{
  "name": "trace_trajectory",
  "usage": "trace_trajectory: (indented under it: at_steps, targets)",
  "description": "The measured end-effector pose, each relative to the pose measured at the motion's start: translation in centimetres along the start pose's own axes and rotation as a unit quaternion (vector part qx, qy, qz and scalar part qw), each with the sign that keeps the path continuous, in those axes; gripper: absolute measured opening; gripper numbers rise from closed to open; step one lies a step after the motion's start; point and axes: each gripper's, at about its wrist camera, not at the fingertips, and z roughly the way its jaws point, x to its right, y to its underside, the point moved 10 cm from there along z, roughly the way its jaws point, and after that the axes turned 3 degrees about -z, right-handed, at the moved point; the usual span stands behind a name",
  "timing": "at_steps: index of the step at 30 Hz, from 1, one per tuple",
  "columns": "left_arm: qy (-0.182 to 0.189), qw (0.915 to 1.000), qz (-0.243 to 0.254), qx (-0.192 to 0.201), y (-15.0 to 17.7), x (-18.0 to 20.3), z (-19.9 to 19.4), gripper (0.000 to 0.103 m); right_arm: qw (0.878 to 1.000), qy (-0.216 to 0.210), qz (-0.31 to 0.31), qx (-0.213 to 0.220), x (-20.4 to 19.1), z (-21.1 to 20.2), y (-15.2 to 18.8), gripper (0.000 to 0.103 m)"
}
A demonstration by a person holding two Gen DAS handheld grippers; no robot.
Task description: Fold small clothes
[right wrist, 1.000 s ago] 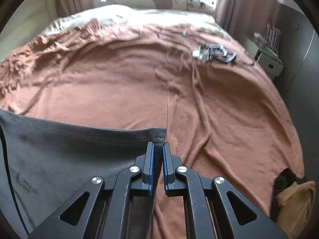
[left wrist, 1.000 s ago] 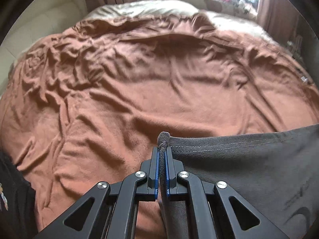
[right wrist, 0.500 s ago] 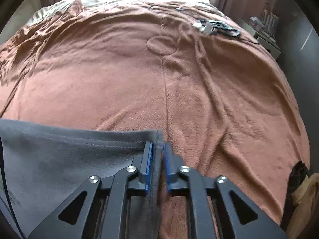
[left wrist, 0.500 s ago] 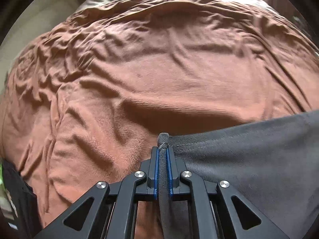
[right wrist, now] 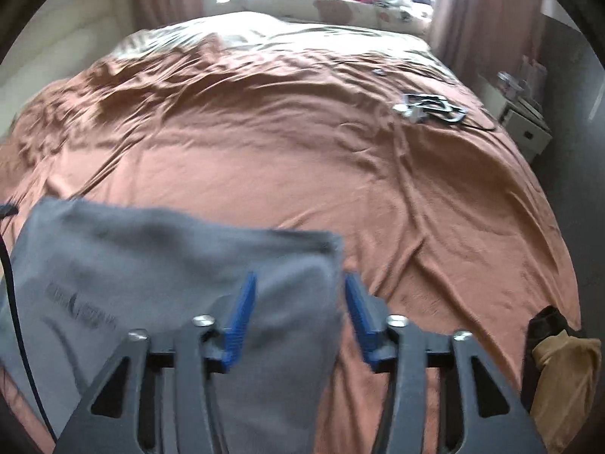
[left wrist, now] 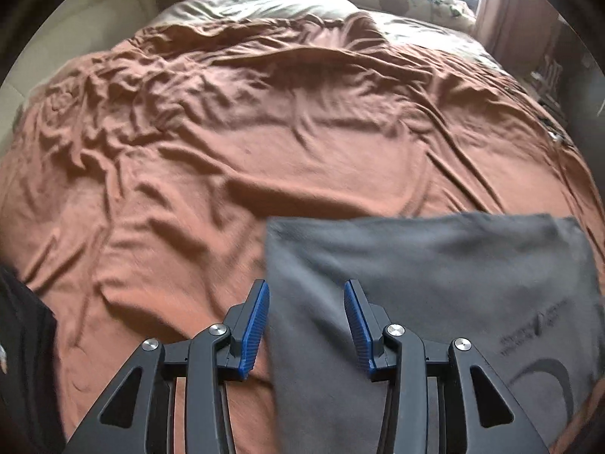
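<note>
Both pairs of jaws are opening and grip nothing: the left gripper [left wrist: 306, 321] has its blue pads apart with the near left edge of the grey garment [left wrist: 435, 283] lying below and between them, untouched by either pad, and the right gripper [right wrist: 298, 317] likewise stands part-open over the garment's [right wrist: 151, 265] near right edge, its pads clear of the cloth. That grey garment lies flat on the brown bedspread [left wrist: 264, 143], spreading from the left jaws toward their right and from the right jaws toward their left, so it sits between the two tools. A faint dark printed logo [left wrist: 537, 321] shows on the cloth to the right of the left jaws. Ahead of both jaws the wrinkled bedspread [right wrist: 283, 151] runs to a pale pillow area and a bright window. Far ahead and right of the right jaws a small metallic object [right wrist: 427, 108] rests on the spread; what it is cannot be told. Low at the right of those jaws a tan cloth [right wrist: 563, 370] shows at the bed's edge.
</note>
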Motion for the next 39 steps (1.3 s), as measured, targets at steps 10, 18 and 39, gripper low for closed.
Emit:
trace_trajectory:
  at_steps: [10,18,39]
  targets:
    - [-0.017,0.9984,0.043,-0.033,4.4,1.4,1.6,0.040,0.996,-0.039,-0.041,-0.062,-1.3,2.6,4.8,0.019]
    - [-0.063,0.9948,0.040,-0.069,8.5,-1.4,0.7,0.030,0.996,-0.023,-0.020,-0.088,1.1,2.1,6.9,0.016]
    - [0.003,0.9993,0.021,-0.030,16.7,3.3,-6.0,0.030,0.996,-0.069,0.031,-0.043,-2.5,-6.4,13.8,0.041]
